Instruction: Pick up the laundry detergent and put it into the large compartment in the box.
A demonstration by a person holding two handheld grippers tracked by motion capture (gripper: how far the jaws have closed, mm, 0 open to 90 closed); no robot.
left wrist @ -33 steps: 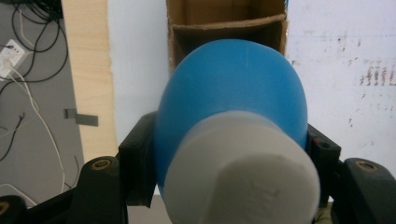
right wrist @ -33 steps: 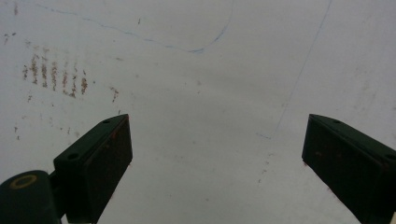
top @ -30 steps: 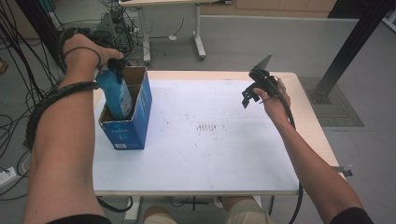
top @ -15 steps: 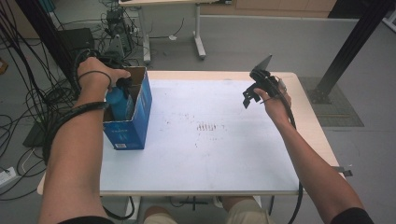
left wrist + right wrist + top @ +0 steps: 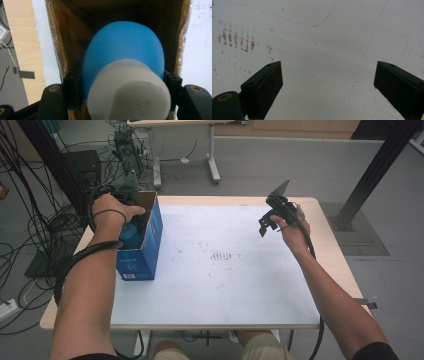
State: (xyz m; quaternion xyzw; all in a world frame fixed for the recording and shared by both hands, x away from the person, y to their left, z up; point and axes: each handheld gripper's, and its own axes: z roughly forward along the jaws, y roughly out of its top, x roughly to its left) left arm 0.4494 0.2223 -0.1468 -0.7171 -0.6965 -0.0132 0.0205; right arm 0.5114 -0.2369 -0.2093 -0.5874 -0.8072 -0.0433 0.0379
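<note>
A blue bottle point(image 5: 125, 47) with a white cap point(image 5: 130, 92) hangs inside an open blue cardboard box point(image 5: 145, 245) at the table's left side. My left gripper point(image 5: 122, 82) is shut on the bottle's sides, its black jaws pressing from both flanks. In the high view the bottle point(image 5: 131, 234) sits low in the box under the person's left hand point(image 5: 112, 210). My right gripper point(image 5: 267, 222) hovers over the table's right part, and in its own view the right gripper point(image 5: 328, 82) stands wide open with nothing between the jaws.
The white tabletop point(image 5: 225, 270) carries faint brown scuff marks point(image 5: 222, 256) near its middle. Cables point(image 5: 30, 220) and black equipment lie on the floor to the left. Another table's legs point(image 5: 212, 155) stand behind, and a black post point(image 5: 370, 175) rises at the right.
The left hand has sunk, lowering the blue bottle from above the box rim down into the box. The right hand has kept still.
</note>
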